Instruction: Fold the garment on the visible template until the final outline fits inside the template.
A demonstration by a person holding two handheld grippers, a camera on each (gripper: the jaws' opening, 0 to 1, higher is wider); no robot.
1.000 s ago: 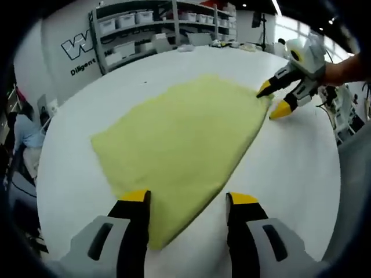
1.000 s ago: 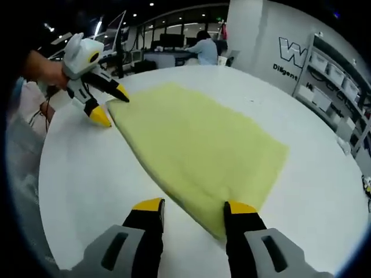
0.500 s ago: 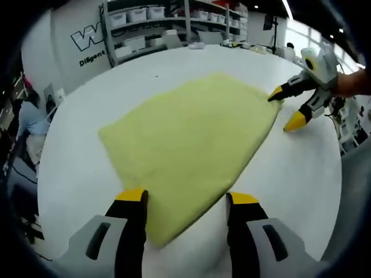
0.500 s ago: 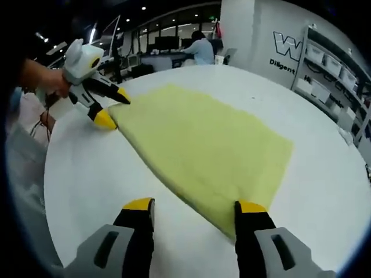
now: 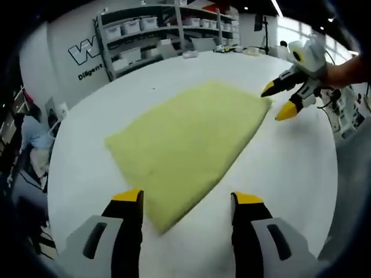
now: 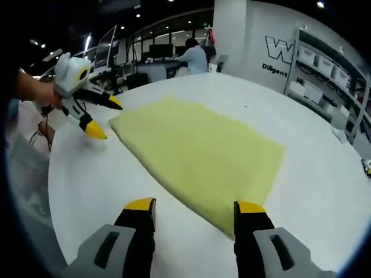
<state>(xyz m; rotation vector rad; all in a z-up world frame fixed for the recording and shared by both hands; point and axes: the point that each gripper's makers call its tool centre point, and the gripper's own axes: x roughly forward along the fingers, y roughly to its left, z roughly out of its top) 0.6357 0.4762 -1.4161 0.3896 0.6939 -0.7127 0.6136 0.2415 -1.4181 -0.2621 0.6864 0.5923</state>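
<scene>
White tabletop (image 5: 290,174) spreads wide under both grippers, with storage shelves (image 5: 168,29) and a lettered wall (image 5: 84,55) behind it. On it lies the yellow-green garment (image 5: 185,145), folded flat into a four-sided shape and resting a little ahead of each gripper.

In the left gripper view, the left gripper (image 5: 185,200) has its jaws spread wide and holds nothing; the garment's near corner lies just ahead, between the two yellow tips and not touched by them. Far ahead and to the right, the right gripper (image 5: 282,99) hangs just beside the garment's far corner, jaws parted and empty, held by a hand (image 5: 348,72).

In the right gripper view, the garment (image 6: 200,153) reaches ahead and to the left from the right gripper (image 6: 194,205), whose jaws stand wide apart with nothing in them; the cloth's near corner sits just in front of the right-hand tip. The left gripper (image 6: 101,116) is far ahead on the left, open, close beside the cloth's far corner without gripping it. Beyond the table a seated person (image 6: 191,55) faces desks.
</scene>
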